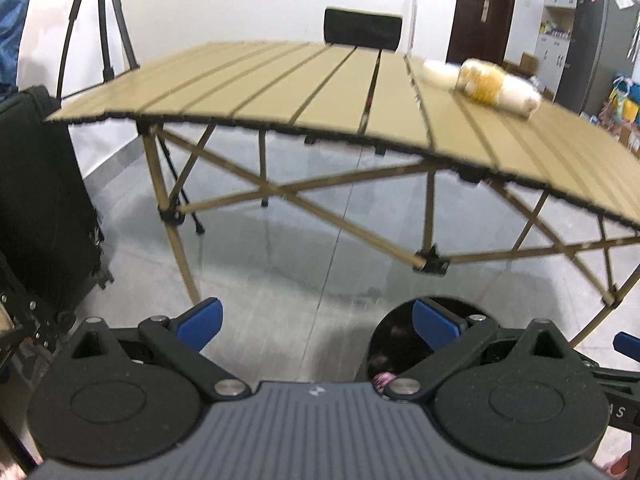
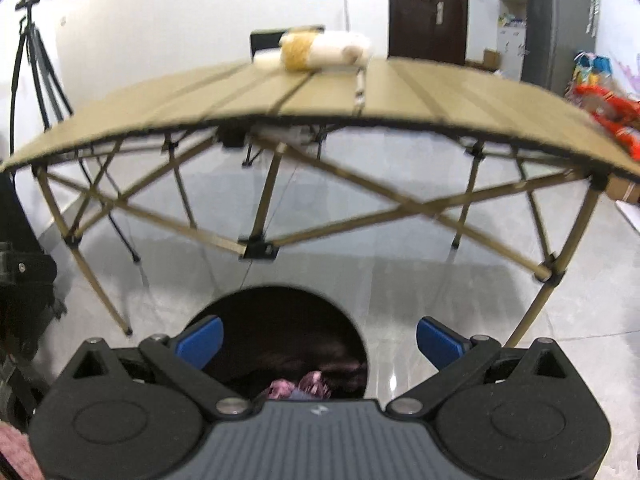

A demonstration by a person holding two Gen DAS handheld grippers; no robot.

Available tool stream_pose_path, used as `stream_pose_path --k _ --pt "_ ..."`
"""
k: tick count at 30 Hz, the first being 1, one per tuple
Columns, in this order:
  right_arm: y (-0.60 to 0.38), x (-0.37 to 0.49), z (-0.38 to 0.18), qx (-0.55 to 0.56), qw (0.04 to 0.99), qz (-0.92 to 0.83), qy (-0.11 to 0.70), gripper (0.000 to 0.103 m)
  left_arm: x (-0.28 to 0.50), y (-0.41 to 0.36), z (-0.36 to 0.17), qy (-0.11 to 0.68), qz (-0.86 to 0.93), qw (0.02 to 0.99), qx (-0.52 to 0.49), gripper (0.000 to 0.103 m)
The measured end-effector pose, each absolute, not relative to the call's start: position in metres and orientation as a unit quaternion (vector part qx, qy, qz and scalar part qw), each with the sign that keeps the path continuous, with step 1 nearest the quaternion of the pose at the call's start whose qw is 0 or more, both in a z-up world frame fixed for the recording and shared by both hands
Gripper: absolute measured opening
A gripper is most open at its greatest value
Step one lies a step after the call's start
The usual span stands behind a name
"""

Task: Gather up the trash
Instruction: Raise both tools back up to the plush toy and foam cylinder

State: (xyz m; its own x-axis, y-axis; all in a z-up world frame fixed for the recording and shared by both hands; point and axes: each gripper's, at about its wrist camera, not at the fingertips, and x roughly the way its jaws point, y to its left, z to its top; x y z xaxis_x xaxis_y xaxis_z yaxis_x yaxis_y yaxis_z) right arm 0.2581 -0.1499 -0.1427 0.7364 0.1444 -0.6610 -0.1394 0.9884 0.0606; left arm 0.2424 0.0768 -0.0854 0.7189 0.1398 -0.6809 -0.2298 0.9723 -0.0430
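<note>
A round black trash bin (image 2: 288,332) stands on the floor in front of the table, with pink crumpled trash (image 2: 300,388) inside. My right gripper (image 2: 318,340) is open and empty right above the bin. In the left wrist view the bin (image 1: 394,340) shows behind the right finger, and my left gripper (image 1: 316,322) is open and empty above the floor, left of the bin. A clear bag with white and yellow contents (image 1: 498,84) lies on the tan slatted folding table (image 1: 280,88); it also shows in the right wrist view (image 2: 320,52).
A black suitcase (image 1: 40,200) stands at the left. A tripod (image 1: 104,28) is behind the table's left end. A black chair back (image 1: 362,26) is beyond the table. A dark door (image 2: 428,12) and a fridge (image 2: 558,20) are at the back right. Red packaging (image 2: 612,120) lies at the table's right.
</note>
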Motion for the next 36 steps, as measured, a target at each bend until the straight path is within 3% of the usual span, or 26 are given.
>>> stream_pose_path --k 16,36 --pt "-0.205 0.254 -0.066 0.031 0.972 0.051 0.226 0.103 0.27 0.054 -0.037 0.301 0.088 0.947 -0.061 0.103" --pt "-0.221 0.324 -0.036 0.075 0.983 0.082 0.146 0.103 0.34 0.041 -0.002 0.251 0.08 0.962 -0.067 0.103"
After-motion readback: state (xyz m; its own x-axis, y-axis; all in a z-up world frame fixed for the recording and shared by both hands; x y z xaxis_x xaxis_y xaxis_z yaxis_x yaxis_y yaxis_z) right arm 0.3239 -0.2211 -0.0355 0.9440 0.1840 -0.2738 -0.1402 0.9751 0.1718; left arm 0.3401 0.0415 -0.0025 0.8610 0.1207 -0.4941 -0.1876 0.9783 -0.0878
